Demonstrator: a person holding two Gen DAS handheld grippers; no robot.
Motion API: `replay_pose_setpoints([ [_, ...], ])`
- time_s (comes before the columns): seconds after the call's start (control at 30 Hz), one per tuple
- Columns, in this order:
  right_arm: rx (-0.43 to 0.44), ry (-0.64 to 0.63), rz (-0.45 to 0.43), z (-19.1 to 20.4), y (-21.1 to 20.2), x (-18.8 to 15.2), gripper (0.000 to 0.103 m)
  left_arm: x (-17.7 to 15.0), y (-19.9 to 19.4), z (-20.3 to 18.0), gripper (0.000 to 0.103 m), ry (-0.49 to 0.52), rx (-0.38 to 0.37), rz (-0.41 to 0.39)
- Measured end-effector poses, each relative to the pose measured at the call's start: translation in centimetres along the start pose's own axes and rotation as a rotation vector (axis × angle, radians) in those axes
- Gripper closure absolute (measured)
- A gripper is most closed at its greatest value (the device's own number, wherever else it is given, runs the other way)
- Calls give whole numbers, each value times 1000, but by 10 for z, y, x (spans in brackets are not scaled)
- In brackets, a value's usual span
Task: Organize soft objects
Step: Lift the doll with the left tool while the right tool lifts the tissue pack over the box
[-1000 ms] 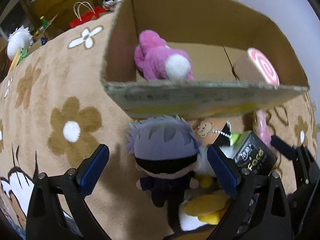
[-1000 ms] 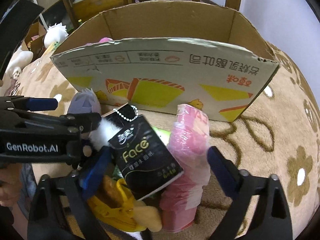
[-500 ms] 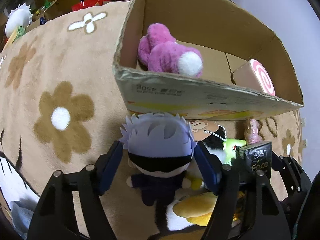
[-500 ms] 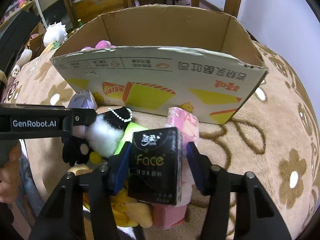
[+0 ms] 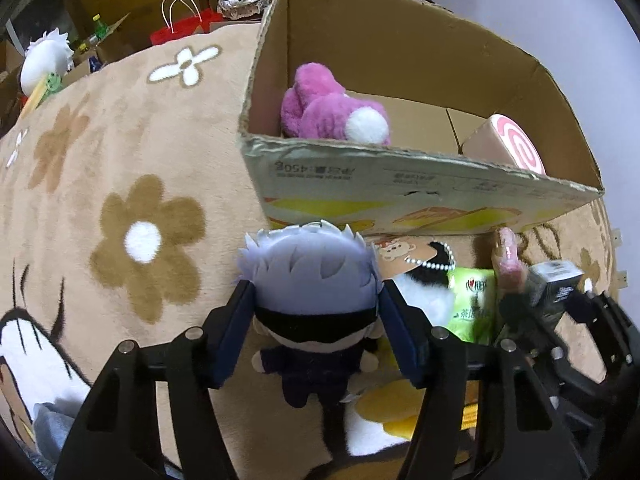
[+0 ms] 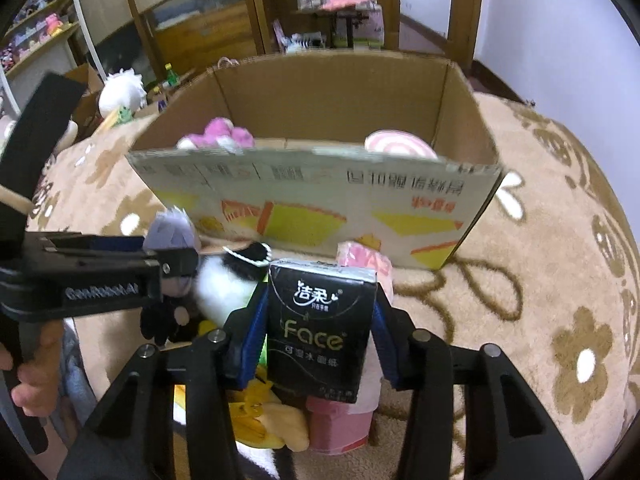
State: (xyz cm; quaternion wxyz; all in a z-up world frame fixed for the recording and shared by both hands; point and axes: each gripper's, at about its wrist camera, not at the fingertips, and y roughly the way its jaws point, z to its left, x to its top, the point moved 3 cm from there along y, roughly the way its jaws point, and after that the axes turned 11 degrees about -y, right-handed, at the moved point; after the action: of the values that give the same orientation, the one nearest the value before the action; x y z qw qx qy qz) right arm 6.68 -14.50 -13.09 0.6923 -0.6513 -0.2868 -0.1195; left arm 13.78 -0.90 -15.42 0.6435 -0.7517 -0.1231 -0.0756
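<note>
Tan flower-print rug (image 5: 132, 184) covers the floor; shelves and a doorway sit blurred behind. Cardboard box (image 6: 320, 196) stands open-topped straight ahead of both jaws, so a short forward lift from either would clear its near wall.

Left gripper (image 5: 316, 324): jaws clamped on the head of a grey-haired blindfolded plush doll (image 5: 316, 292), body dangling below the pads. Gripping the wide head likely keeps it from slipping.

Right gripper (image 6: 320, 328): jaws pressed against both sides of a black tissue pack (image 6: 320, 324), held upright, label facing the camera.

Below and between the jaws, unsorted pile: black-and-white plush (image 6: 228, 284), green tissue pack (image 5: 474, 304), pink pack (image 6: 352, 412), yellow plush (image 6: 264, 416).

Already in box beyond the jaws: pink plush (image 5: 328, 112), swirl-roll cushion (image 5: 504, 148).

Judgement: both picks secured, drop-in pending.
</note>
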Motion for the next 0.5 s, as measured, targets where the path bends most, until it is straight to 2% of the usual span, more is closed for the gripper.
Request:
replay_pose_setpoints([
  [0.13, -15, -26, -45, 0, -16, 5, 53, -7, -14, -1, 41, 5, -9, -23],
  [0.27, -27, -29, -124, 1, -40, 17, 53, -17, -33, 2, 41, 10, -4, -73],
  [0.37, -39, -25, -177, -1, -57, 23, 53, -22, -54, 1, 41, 18, 2, -134],
  [0.5, -54, -36, -249, 0, -79, 29, 53, -21, -94, -1, 41, 34, -20, -275],
])
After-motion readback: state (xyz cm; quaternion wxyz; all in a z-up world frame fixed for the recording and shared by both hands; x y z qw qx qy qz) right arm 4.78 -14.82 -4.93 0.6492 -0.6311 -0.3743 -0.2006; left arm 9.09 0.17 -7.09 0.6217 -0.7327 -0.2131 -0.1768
